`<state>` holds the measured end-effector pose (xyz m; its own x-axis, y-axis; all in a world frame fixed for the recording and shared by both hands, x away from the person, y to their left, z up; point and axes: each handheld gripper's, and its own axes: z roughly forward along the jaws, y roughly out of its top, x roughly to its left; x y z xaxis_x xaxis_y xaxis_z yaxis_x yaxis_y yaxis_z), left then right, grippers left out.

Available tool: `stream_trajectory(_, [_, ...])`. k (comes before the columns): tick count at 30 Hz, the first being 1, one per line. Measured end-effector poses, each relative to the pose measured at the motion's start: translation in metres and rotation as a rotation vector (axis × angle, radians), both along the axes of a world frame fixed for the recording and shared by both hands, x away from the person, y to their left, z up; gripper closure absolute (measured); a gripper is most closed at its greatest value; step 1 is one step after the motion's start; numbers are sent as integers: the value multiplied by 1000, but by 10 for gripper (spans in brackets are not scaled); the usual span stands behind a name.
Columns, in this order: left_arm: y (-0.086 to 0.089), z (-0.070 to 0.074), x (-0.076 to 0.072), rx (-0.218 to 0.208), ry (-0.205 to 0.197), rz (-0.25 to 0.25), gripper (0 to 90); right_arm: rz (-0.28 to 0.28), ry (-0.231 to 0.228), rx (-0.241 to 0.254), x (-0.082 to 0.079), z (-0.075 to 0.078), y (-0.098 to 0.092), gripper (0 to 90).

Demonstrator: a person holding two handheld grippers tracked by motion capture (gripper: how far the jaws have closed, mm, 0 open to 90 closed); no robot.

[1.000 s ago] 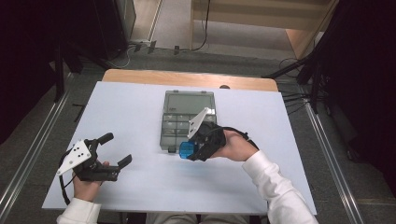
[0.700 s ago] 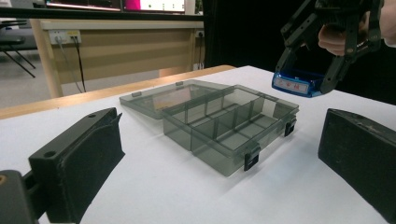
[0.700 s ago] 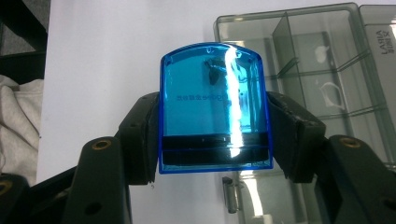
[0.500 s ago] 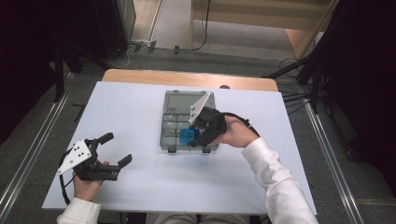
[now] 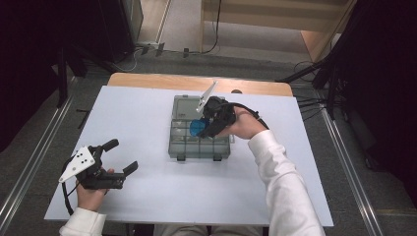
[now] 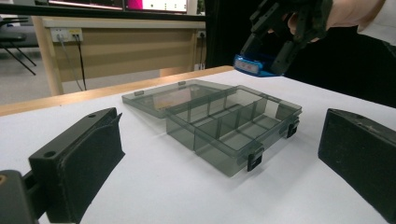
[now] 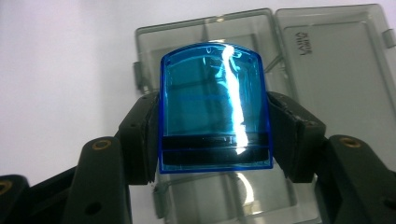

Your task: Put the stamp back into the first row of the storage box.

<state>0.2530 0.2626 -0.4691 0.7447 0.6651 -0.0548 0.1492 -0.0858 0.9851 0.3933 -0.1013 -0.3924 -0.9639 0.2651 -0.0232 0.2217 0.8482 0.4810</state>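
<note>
On the white worktop [image 5: 147,196] lies a smoky grey transparent compartment box [image 5: 199,142], opened, with its lid [image 5: 189,105] folded back flat on the far side. In the left gripper view the box [image 6: 233,126] shows thin walls that divide it into several compartments, and all the compartments that I can see there are empty; two dark latches sit on its near edge. The right gripper [image 5: 206,125] hangs over the box, a little above it, and its jaws are pinching a small blue transparent case [image 5: 197,128] from both sides. In the right gripper view this blue case [image 7: 215,109] has a rounded top and a dark strip near the bottom, and it is held over the compartments with the lid to the right. I cannot tell what is inside the blue case because of the strong glare. From the left gripper view the blue case [image 6: 254,65] is clearly in the air, apart from the box. The left gripper [image 5: 115,162] rests near the front left part of the worktop, well apart from the box, with its jaws spread wide and nothing between them.
</note>
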Motion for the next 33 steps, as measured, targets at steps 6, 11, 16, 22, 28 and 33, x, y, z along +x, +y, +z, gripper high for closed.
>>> stream_trajectory(6, [0,0,0,-1,1,-1,0,-27,-16,-32,14,-11,0,420])
stream_trajectory(11, [0,-1,1,0,8,-4,0,-19,-37,-66,20,-20,3,420])
stream_trajectory(16, [-1,-1,2,-2,11,-6,0,-29,-54,-96,28,-31,6,420])
stream_trajectory(22, [0,-2,2,-6,14,-8,0,-38,-55,-130,37,-43,6,419])
stream_trajectory(28, [0,-2,2,-10,17,-8,0,-43,-60,-148,42,-50,5,419])
stream_trajectory(33, [1,-2,3,-14,20,-5,0,-42,-63,-166,43,-53,6,418])
